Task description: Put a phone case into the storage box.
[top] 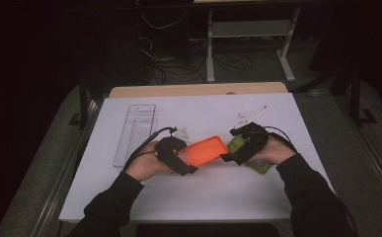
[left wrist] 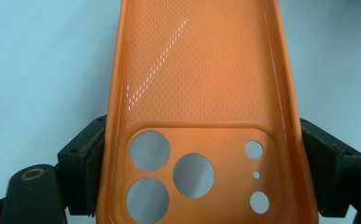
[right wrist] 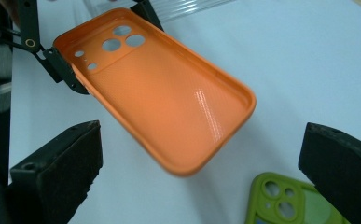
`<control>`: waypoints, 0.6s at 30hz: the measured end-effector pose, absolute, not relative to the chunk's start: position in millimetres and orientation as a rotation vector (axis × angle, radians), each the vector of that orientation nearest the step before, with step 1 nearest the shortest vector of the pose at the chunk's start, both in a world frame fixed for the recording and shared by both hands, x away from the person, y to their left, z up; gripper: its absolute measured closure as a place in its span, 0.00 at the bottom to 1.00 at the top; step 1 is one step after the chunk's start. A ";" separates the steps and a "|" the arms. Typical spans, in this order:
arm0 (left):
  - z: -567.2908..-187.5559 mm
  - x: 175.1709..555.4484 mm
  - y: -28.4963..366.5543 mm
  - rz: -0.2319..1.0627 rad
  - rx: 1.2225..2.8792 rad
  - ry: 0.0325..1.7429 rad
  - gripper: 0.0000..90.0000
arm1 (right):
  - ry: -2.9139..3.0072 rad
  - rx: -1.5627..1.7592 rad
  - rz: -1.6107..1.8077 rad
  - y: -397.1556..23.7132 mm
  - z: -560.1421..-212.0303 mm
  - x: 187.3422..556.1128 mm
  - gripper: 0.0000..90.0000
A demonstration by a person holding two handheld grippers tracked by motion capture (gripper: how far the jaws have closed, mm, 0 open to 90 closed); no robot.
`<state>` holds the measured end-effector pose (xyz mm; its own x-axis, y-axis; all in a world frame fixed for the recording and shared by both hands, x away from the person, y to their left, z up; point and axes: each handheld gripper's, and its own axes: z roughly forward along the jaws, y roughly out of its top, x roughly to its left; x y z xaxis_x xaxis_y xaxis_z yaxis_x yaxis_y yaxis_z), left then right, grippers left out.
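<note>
1. Across the white table (top: 203, 192), room is left bare for handling; a clear tray (top: 135, 133) is parked at the left.
2. Mid-table, the orange phone case (top: 206, 150) is clamped at its camera end by the left gripper (top: 178, 159), hollow side up, so its free end is offered.
3. Opposite, the right gripper (top: 238, 148) is held wide open, empty, above a green phone case (right wrist: 285, 200).
4. No brand or writing can be read.

No text, label, brand, number or sign can be read anywhere: the orange phone case (left wrist: 201, 93), the green phone case (right wrist: 285, 200) and the bench (top: 203, 187) are all unmarked.
</note>
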<state>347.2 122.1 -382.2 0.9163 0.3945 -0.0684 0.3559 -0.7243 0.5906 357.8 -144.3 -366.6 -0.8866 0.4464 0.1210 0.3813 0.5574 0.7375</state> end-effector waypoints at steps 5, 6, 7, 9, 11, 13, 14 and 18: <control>-384.6 352.0 124.4 0.085 2.425 0.623 0.18 | 2.630 0.818 1.248 -148.8 -376.9 351.5 0.00; -385.1 352.6 124.8 0.086 2.420 0.643 0.18 | 2.624 0.831 1.267 -149.6 -378.7 350.0 0.00; -384.7 353.1 126.2 0.095 2.432 0.647 0.18 | 2.601 0.866 1.272 -150.3 -381.7 347.4 0.00; -386.2 352.3 127.3 0.095 2.417 0.672 0.18 | 2.559 0.907 1.297 -152.3 -386.1 343.5 0.00; -387.0 352.6 130.1 0.095 2.425 0.698 0.18 | 2.511 0.970 1.340 -154.6 -389.7 339.0 0.00; -387.2 354.2 133.1 0.088 2.424 0.712 0.18 | 2.465 1.013 1.363 -155.0 -394.1 334.8 0.00; -386.3 355.5 135.3 0.090 2.440 0.698 0.18 | 2.441 1.021 1.362 -154.7 -396.2 332.6 0.00; -385.0 354.3 135.4 0.079 2.414 0.716 0.18 | 2.431 1.022 1.379 -148.7 -402.8 327.9 0.00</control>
